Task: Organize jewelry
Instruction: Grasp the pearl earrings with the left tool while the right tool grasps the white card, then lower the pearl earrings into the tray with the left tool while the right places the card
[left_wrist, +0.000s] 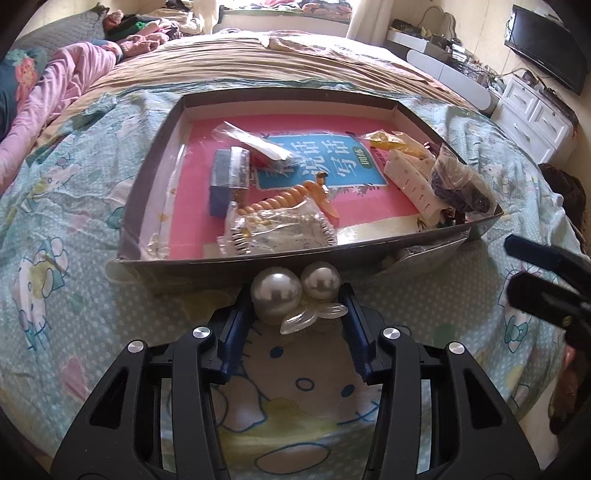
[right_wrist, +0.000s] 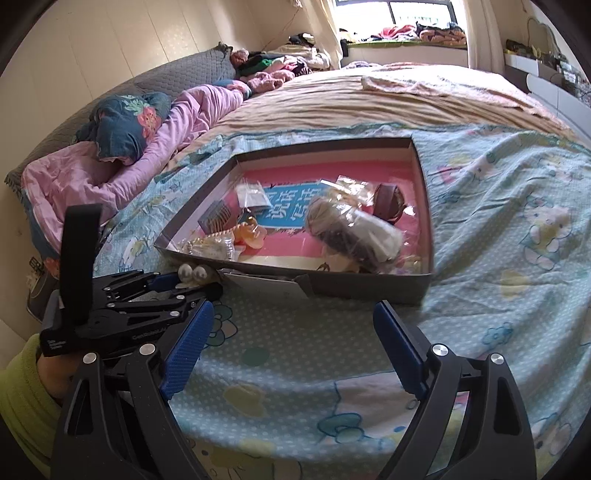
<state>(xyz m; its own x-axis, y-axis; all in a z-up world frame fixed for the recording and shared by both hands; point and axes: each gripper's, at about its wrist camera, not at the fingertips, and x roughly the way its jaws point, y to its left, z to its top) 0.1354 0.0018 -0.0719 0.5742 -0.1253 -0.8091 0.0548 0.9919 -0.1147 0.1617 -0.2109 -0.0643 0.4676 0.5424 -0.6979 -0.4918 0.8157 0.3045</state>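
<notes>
My left gripper (left_wrist: 295, 299) is shut on a pearl hair clip (left_wrist: 275, 295) with two big pearls and clear leaf beads, held just in front of the near wall of a shallow cardboard box (left_wrist: 236, 260). The box lies on the bed and holds bagged jewelry, an orange spiral hair tie (left_wrist: 280, 201), a blue box (left_wrist: 221, 184) and a white clip (left_wrist: 410, 177). In the right wrist view my right gripper (right_wrist: 293, 317) is open and empty above the bedsheet, near the box (right_wrist: 369, 288). The left gripper (right_wrist: 177, 286) with the pearl clip (right_wrist: 194, 275) shows at its left.
The box stands on a blue cartoon-print sheet (left_wrist: 74, 229). Pink bedding (right_wrist: 110, 170) and a blue pillow (right_wrist: 125, 122) lie along the headboard at the left. White drawers (left_wrist: 532, 118) and a TV (left_wrist: 546, 44) stand beyond the bed's right side.
</notes>
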